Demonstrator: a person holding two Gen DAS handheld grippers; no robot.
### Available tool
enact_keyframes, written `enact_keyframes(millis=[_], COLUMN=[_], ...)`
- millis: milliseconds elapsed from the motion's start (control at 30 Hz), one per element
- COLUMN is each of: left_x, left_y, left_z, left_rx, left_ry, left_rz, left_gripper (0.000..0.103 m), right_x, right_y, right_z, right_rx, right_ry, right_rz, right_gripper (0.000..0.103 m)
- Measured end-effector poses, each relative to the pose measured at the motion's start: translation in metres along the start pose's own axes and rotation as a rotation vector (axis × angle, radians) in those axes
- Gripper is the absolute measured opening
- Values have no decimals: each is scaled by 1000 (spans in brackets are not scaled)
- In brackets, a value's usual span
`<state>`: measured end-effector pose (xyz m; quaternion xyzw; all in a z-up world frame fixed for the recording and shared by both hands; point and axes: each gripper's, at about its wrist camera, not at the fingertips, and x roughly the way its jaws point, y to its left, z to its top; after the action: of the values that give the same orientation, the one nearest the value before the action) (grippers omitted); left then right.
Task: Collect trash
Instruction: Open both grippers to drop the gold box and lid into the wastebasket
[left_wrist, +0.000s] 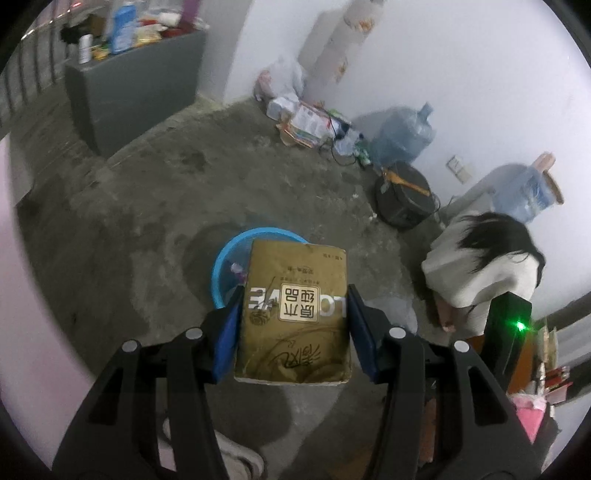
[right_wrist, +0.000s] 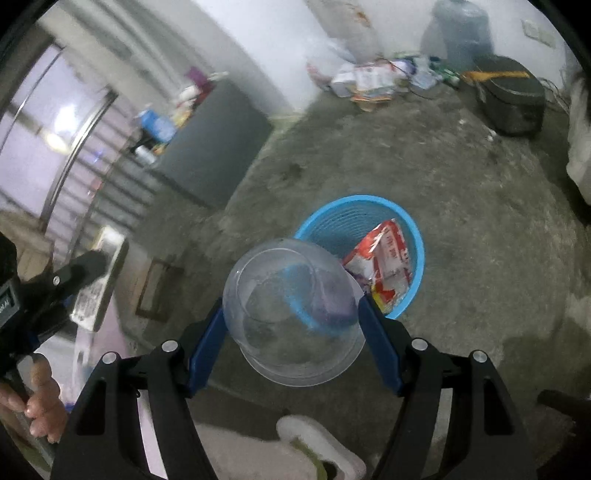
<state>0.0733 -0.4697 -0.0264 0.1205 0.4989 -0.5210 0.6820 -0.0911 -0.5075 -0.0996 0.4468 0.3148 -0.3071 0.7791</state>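
Both views are dimly lit, with a cool, greyish cast. The white plastered wall (left_wrist: 461, 74) is rendered brightest, while the rough grey concrete floor (left_wrist: 147, 221) stays dull and shadowed. A small green indicator light (left_wrist: 520, 325) flares with a soft halo in the left wrist view. In the right wrist view a pale glow is seen at the tall window (right_wrist: 55, 140) on the left — that side is smeared by motion blur. Strong fisheye curvature is seen throughout, and the corners are cut off by a black circular vignette — straight lines bow near the rim.
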Motion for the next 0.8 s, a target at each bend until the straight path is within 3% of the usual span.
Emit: enact_keyframes(millis=[67, 100, 133, 267, 367, 567, 800], left_x=[28, 45, 56, 80, 73, 33, -42], left_y=[-6, -8, -8, -5, 0, 13, 8], left_z=[14, 21, 25, 27, 20, 15, -3], left_rx=[1, 1, 2, -24, -15, -8, 18], left_ry=[6, 17, 23, 40, 28, -33, -116], left_rz=[0, -3, 7, 31, 12, 45, 75], left_gripper=[55, 66, 69, 69, 69, 69, 69], right_x=[20, 34, 49, 95, 105, 95, 44], right_y=[-7, -12, -16, -37, -50, -62, -41], right_z=[9, 15, 19, 26, 20, 11, 7], right_rx=[15, 25, 21, 34, 65, 87, 61], right_ry=[0, 4, 15, 63, 85, 81, 7], right_rz=[-14, -21, -24, -99, -99, -81, 19], right_gripper=[70, 70, 70, 71, 71, 71, 71])
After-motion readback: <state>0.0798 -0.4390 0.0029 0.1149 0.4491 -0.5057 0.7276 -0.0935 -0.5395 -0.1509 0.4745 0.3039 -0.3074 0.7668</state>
